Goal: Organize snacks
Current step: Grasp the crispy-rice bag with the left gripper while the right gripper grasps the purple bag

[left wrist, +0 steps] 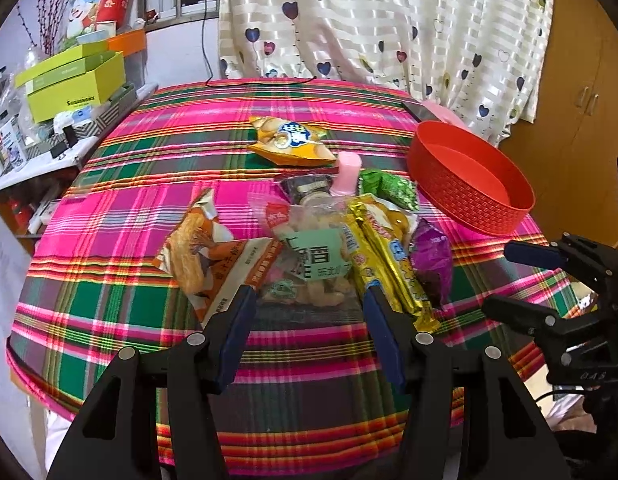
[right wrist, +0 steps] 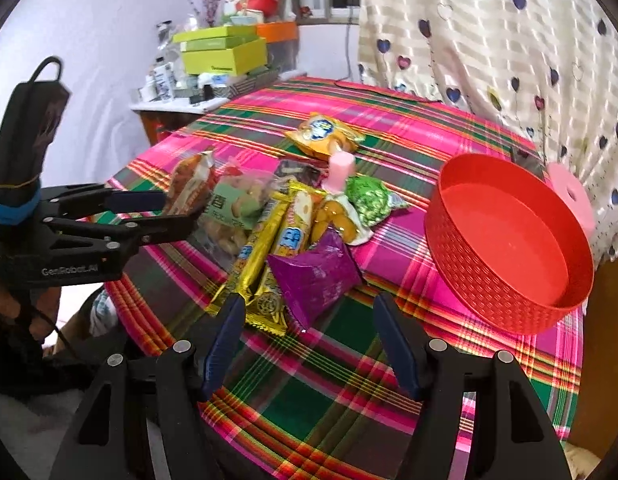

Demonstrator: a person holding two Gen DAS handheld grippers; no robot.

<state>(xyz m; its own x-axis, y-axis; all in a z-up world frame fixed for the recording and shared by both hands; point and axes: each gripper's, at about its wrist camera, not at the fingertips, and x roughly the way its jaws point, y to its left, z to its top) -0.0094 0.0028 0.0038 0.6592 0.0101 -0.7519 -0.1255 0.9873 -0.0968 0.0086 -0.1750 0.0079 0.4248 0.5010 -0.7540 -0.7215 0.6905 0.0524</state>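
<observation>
Left gripper: jaws apart, empty, lower centre (over the pile's near edge)
Right gripper: jaws apart, empty
Snack pile: mid-frame
Red basket: right, empty

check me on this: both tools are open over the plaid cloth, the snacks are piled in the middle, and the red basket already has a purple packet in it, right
Not quite. The red basket is empty in the right wrist view; the purple packet lies on the plaid cloth at the near edge of the snack pile. The rest holds: the left tool and right tool are both open.
</observation>
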